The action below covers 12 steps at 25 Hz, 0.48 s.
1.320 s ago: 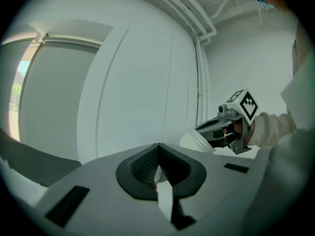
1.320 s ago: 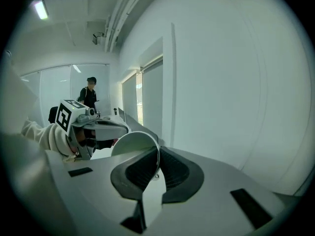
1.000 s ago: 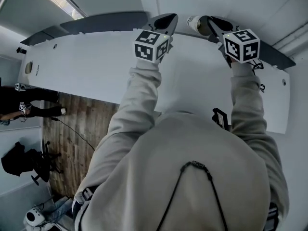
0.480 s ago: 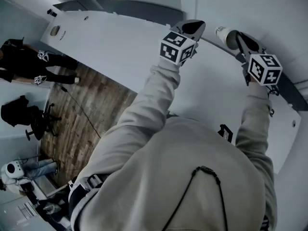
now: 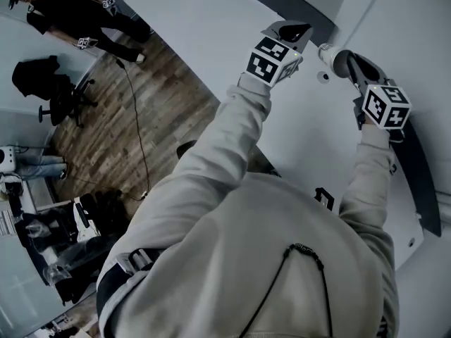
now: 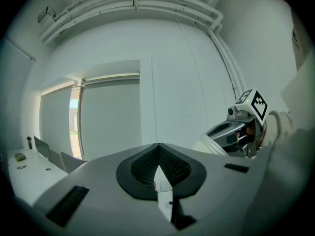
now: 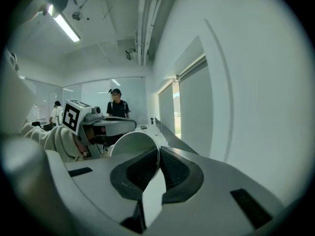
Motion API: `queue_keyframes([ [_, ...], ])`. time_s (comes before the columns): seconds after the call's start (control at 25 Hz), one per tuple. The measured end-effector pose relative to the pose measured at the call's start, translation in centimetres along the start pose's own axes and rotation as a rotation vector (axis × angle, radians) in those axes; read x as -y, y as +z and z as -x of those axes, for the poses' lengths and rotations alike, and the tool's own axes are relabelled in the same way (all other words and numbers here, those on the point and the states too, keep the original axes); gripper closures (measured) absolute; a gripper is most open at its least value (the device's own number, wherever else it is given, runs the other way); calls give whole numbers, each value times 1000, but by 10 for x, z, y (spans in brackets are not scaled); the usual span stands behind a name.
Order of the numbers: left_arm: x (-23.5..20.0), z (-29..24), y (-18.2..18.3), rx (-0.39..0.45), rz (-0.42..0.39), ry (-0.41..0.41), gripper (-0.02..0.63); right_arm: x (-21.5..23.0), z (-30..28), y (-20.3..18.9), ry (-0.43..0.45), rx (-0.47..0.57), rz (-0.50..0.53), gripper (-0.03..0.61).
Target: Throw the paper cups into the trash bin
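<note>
White paper cup (image 7: 132, 144) is pinched by its rim in your right hand-held gripper (image 7: 158, 156), toward 2 o'clock over the surface (image 5: 211, 41). Your left hand-held gripper (image 6: 158, 156) is closed and empty, near it at 1 o'clock.

One paper cup (image 5: 328, 52); two tools, the left tool (image 5: 294, 31) and the right tool (image 5: 354, 63); one bench (image 5: 211, 20); two bystanders (image 7: 116, 107) (image 7: 55, 113).

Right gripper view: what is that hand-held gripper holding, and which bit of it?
The right hand-held gripper holds a white paper cup, its jaws pinching the cup's wall at the rim.
</note>
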State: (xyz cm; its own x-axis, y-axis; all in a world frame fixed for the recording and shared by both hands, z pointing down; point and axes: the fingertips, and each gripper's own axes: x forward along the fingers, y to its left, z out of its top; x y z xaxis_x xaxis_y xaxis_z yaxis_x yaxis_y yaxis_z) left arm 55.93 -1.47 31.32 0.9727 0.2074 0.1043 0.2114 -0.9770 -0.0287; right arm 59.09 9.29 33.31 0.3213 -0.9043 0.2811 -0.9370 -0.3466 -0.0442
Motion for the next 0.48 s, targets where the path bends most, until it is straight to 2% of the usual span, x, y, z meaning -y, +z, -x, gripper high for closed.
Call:
queue_keyframes([
  [0.16, -15, 97, 39, 35, 35, 71, 611, -97, -4, 41, 99, -20, 29, 540],
  [0.36, -99, 240, 15, 41, 67, 312, 611, -225, -82, 53, 309, -50, 97, 540],
  [0.48, -146, 343, 2, 44, 95, 464, 611, -328, -127, 61, 457, -65, 148, 540],
])
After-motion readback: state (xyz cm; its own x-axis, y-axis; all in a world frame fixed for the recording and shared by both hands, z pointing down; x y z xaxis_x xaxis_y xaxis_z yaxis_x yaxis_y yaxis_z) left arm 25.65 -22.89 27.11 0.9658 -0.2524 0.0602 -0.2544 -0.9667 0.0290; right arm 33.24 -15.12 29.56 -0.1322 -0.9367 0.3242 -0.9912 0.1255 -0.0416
